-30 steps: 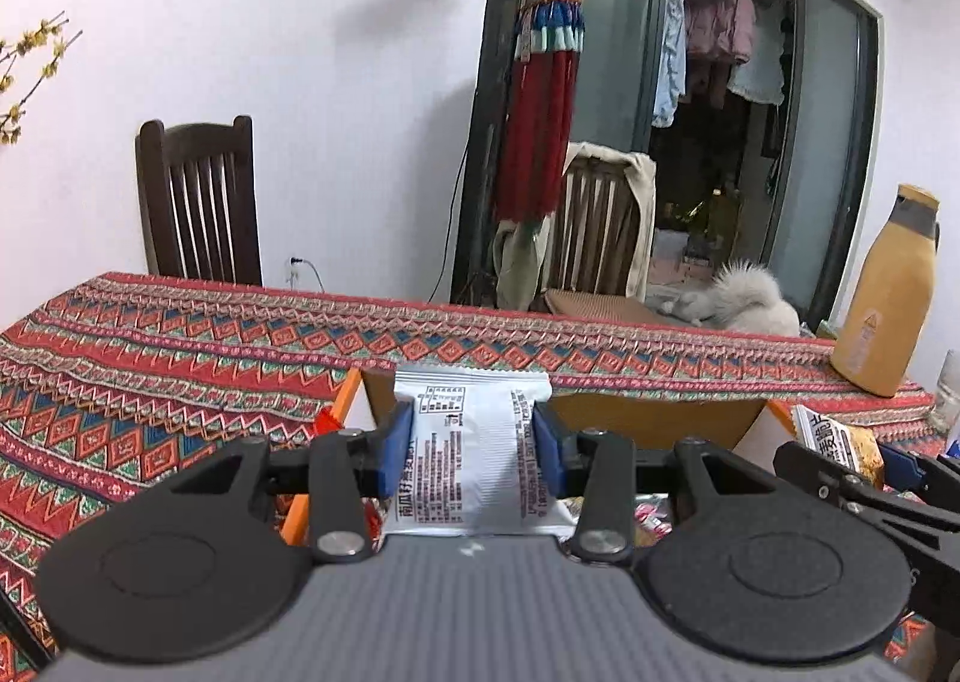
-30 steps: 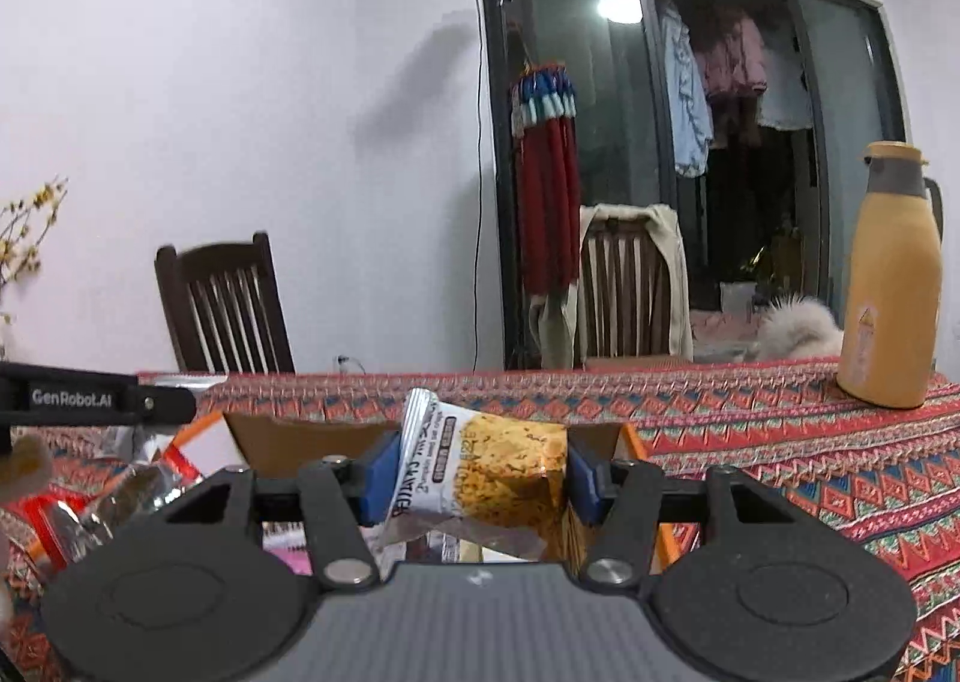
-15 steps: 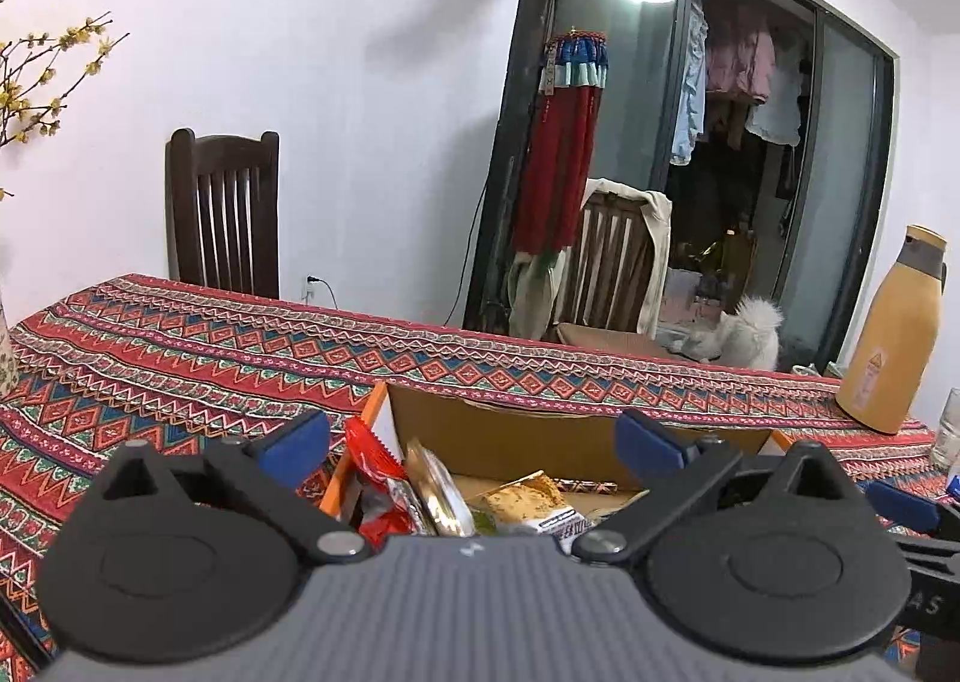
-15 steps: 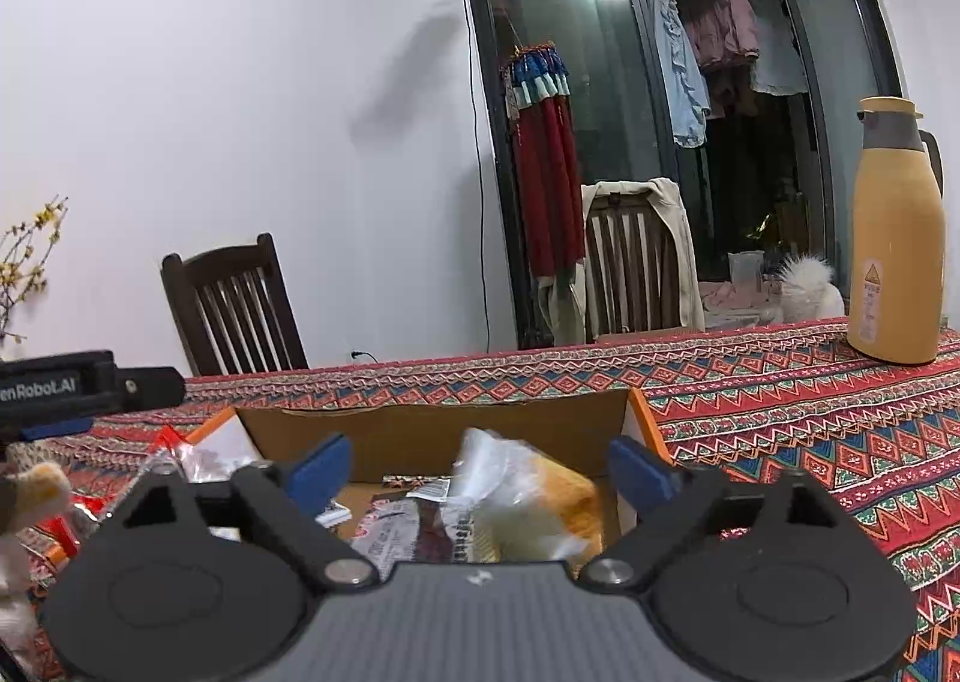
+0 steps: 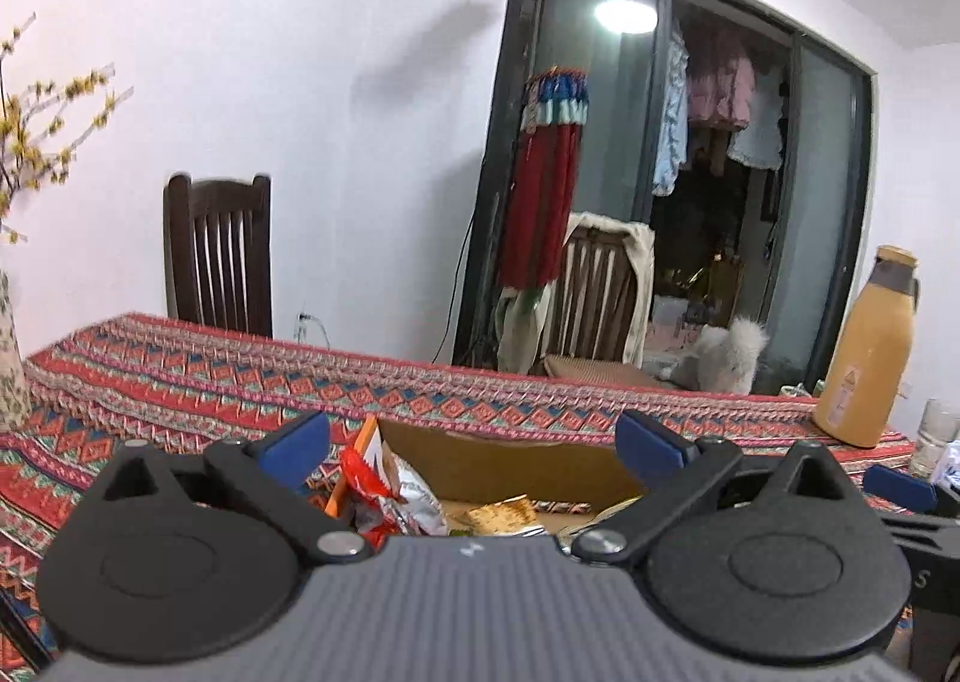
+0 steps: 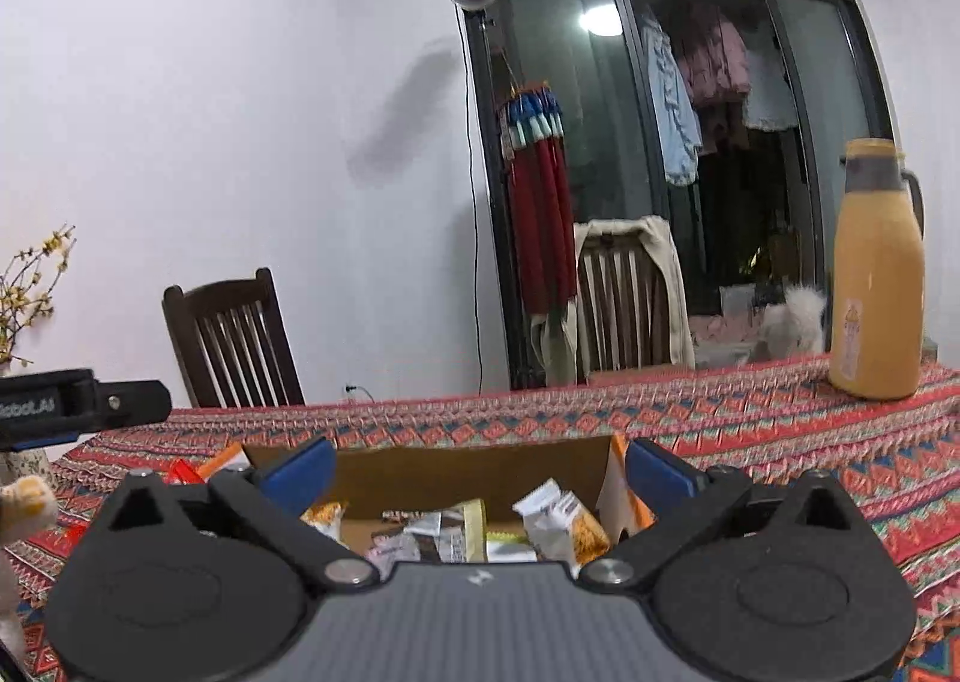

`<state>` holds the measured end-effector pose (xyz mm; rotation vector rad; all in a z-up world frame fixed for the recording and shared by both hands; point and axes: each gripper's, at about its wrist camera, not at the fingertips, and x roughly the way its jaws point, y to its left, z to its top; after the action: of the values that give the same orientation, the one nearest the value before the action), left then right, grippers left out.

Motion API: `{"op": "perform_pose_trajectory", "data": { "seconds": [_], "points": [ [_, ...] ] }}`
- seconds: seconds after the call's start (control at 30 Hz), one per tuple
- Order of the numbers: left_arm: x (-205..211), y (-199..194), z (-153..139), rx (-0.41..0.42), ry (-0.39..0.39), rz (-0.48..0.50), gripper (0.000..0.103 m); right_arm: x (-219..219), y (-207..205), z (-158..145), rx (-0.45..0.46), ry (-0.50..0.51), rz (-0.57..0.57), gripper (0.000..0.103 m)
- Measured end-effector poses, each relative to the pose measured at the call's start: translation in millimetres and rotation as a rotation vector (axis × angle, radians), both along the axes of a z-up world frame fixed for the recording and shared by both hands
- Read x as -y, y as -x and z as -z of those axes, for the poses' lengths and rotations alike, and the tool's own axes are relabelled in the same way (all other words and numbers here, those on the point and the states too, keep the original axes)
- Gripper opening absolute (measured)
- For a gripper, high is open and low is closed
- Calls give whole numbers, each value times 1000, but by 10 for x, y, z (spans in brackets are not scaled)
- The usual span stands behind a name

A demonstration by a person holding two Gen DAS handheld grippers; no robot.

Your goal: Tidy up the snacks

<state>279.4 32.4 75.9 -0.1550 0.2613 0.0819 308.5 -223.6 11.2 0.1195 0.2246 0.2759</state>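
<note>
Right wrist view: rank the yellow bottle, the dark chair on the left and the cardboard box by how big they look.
1. Cardboard box, partly hidden by the hand-held gripper.
2. Dark chair and yellow bottle: about alike, so unranked.
Nearness inflates the box.

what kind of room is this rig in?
Most likely a home dining room: a table under a patterned tablecloth, wooden dining chairs against the wall, and laundry hanging behind a glass sliding door. A thermos stands on the table.

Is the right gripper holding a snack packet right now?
No, the right gripper stands wide open with nothing between its pads, and the snack packets lie below in the cardboard box.
</note>
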Motion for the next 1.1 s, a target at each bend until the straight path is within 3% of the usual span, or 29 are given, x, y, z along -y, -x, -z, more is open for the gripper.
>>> {"op": "perform_pose_trajectory", "data": {
  "seconds": [0.2, 0.43, 0.8, 1.1],
  "points": [
    [37, 339, -145, 20, -9, 38, 103, 75, 275, -186, 32, -8, -16, 103],
    [25, 804, -120, 22, -13, 79, 103, 149, 765, -250, 41, 10, -49, 103],
    [-146, 1349, 245, -95, -12, 92, 103, 294, 1492, 45, -50, 19, -73, 103],
    [-239, 1686, 562, -179, 12, 97, 103, 365, 1800, 300, -139, 27, -45, 103]
  ]
}}
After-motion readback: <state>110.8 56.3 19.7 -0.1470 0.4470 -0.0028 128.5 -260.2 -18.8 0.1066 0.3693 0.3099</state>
